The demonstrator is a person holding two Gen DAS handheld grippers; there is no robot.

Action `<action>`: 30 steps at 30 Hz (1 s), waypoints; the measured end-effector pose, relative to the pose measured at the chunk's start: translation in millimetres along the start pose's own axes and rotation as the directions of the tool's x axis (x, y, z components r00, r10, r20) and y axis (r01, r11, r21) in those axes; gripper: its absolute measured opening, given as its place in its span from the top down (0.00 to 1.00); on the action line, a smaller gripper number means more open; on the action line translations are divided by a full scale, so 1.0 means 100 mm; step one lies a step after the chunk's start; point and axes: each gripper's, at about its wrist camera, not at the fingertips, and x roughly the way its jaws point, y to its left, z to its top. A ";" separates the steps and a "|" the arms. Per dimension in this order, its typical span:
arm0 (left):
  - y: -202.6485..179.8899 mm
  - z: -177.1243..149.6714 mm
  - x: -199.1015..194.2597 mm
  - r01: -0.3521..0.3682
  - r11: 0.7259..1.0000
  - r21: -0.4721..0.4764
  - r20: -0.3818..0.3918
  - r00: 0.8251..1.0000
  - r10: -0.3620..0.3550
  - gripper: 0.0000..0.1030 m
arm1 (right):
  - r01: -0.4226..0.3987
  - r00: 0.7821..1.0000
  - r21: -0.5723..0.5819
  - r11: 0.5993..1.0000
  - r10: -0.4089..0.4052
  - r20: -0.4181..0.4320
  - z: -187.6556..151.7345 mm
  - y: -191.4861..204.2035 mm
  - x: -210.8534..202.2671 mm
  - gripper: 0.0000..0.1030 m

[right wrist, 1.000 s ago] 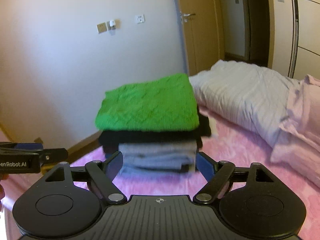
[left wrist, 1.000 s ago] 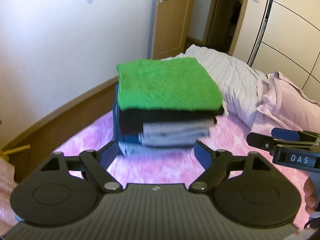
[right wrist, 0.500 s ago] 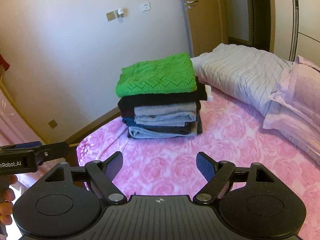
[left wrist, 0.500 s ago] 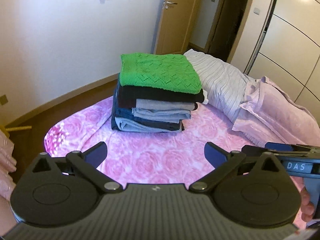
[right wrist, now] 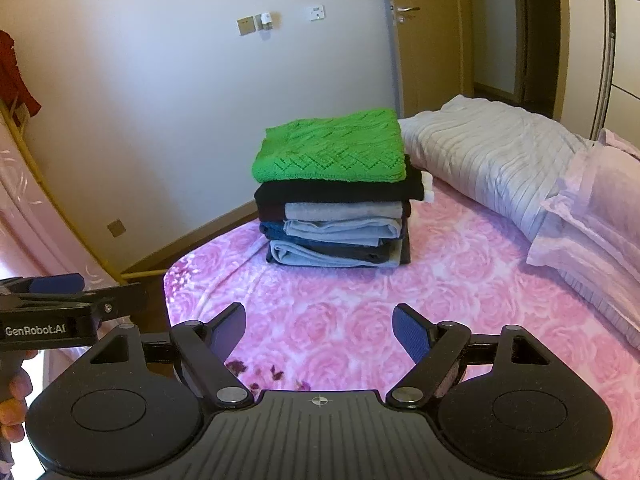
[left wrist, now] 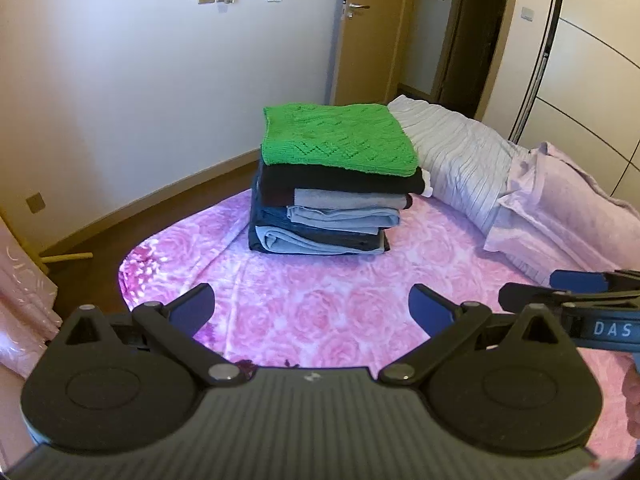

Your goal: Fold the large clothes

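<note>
A stack of folded clothes (left wrist: 332,184), topped by a green knit (left wrist: 336,142), is seen on a pink rose blanket (left wrist: 320,300). A grey quilt (left wrist: 460,156) touches it. Both the left gripper (left wrist: 312,308) and right gripper (right wrist: 319,330) are held apart from it, jaws wide, empty.

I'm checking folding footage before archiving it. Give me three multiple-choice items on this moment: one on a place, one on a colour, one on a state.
1. Where does the stack of folded clothes sit?
A. on the pink floral bedspread
B. on the floor
C. on the pillow

2. What colour is the top garment?
A. grey
B. green
C. red

3. How do the left gripper jaws stand?
A. shut on cloth
B. shut, empty
C. open, empty

Answers: 1 A, bedspread lies under the stack; 2 B, green knit tops it; 3 C, only bedspread shows between its fingers.
</note>
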 end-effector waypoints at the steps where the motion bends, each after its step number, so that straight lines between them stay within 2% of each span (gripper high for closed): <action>1: -0.01 0.00 0.00 -0.001 1.000 0.002 -0.004 1.000 0.001 0.01 | -0.001 1.000 -0.001 1.000 0.001 -0.001 0.00 0.00 0.00 0.25; 15: -0.07 0.02 0.16 0.019 1.000 0.016 -0.050 0.999 -0.018 0.01 | 0.002 1.000 0.001 1.000 -0.002 -0.019 0.02 -0.08 0.05 0.25; 30: -0.09 0.01 0.17 0.020 1.000 0.023 -0.047 0.999 -0.019 0.01 | 0.000 1.000 0.003 1.000 0.000 -0.029 0.01 -0.10 0.10 0.25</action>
